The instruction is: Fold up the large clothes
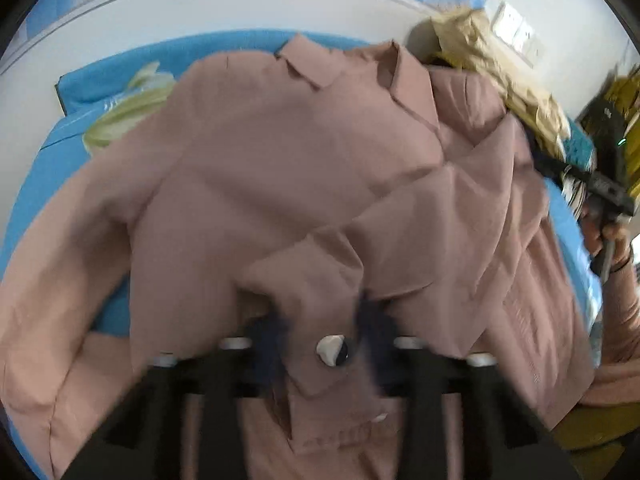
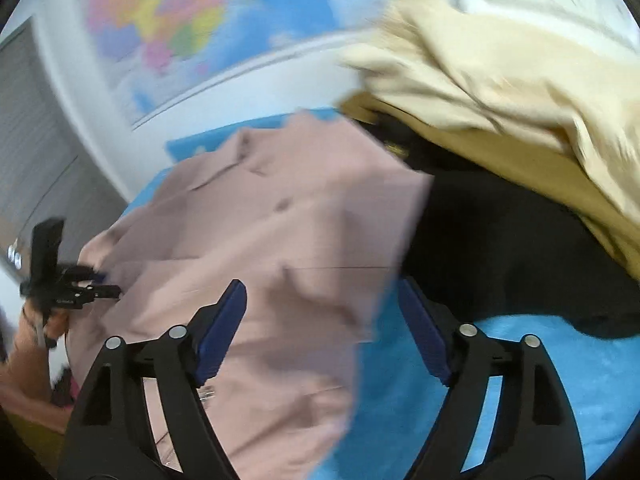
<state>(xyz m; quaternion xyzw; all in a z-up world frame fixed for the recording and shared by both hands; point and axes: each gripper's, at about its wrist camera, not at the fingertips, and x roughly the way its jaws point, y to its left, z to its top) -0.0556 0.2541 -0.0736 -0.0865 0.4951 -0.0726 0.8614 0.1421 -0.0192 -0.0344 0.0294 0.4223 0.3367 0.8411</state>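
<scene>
A large dusty-pink collared shirt (image 1: 260, 160) lies spread on a blue sheet (image 1: 36, 184), collar at the far side. In the left wrist view my left gripper (image 1: 322, 326) is shut on a sleeve cuff of this shirt, and the cuff's pale button (image 1: 332, 350) shows between the blurred blue pads. In the right wrist view my right gripper (image 2: 320, 284) hangs open over the near right edge of the pink shirt (image 2: 280, 220), with nothing between its pads. The left gripper (image 2: 96, 286) shows at that view's left edge, held in a hand. The right gripper (image 1: 600, 188) appears at the right edge.
A heap of other clothes lies to the right of the shirt: a beige garment (image 2: 500, 72) on top, a mustard one under it and a black one (image 2: 500, 248) nearest. Bare blue sheet (image 2: 540, 380) lies at the near right. A coloured map (image 2: 160, 20) hangs on the white wall behind.
</scene>
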